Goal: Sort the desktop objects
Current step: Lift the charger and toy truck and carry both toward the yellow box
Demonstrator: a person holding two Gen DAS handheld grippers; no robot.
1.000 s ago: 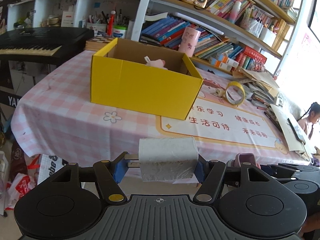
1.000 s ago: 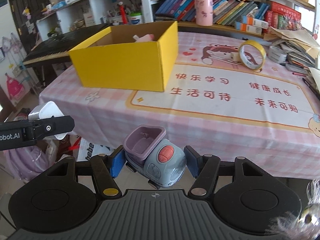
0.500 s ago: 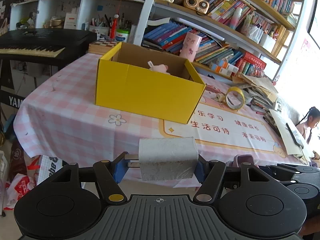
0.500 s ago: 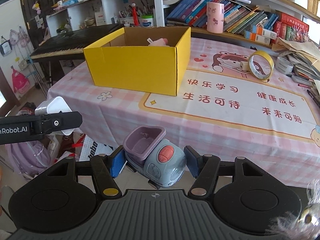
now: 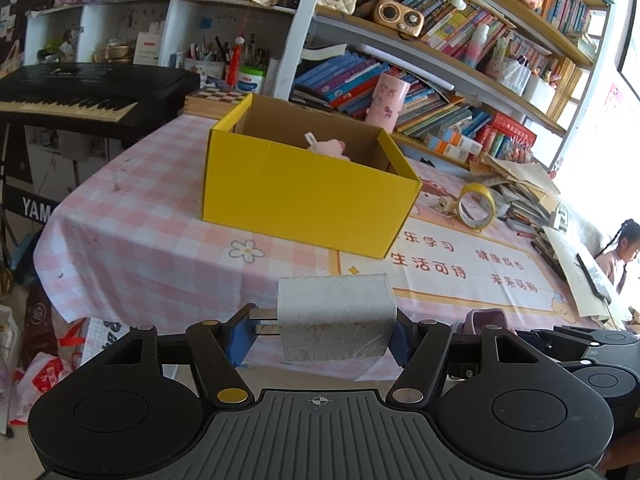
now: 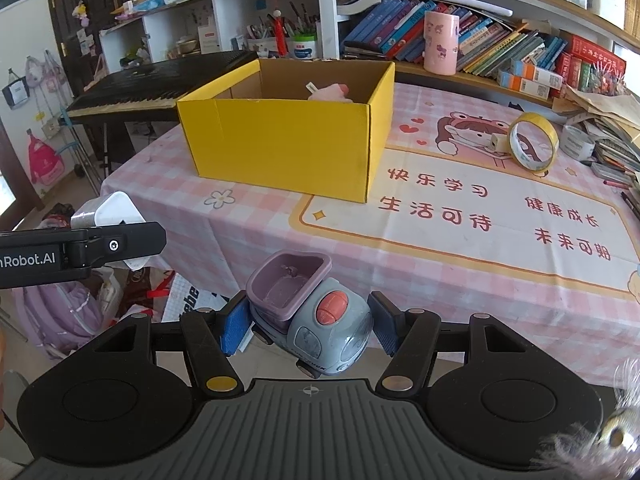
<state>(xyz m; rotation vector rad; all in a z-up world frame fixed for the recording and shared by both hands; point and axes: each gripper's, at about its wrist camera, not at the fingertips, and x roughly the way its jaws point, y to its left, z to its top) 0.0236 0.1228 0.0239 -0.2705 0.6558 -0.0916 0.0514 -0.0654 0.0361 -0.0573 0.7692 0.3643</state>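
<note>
Partway through, I'd say. The yellow box (image 5: 308, 196) on the counter (image 6: 460, 264) already holds something pink (image 6: 330, 92). Left tool (image 5: 320, 330) is clamped on a white block (image 5: 336, 328), right tool (image 6: 310, 326) on a toy truck (image 6: 308, 312), both short of the box. Tape roll (image 6: 534, 146) sits right of it, untouched.

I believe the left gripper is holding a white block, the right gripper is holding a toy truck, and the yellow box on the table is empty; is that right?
Not quite: the yellow box is not empty. The right wrist view shows a pink thing inside it. The rest stands: the left gripper holds the white block, and the right gripper holds the toy truck, both short of the table.
</note>
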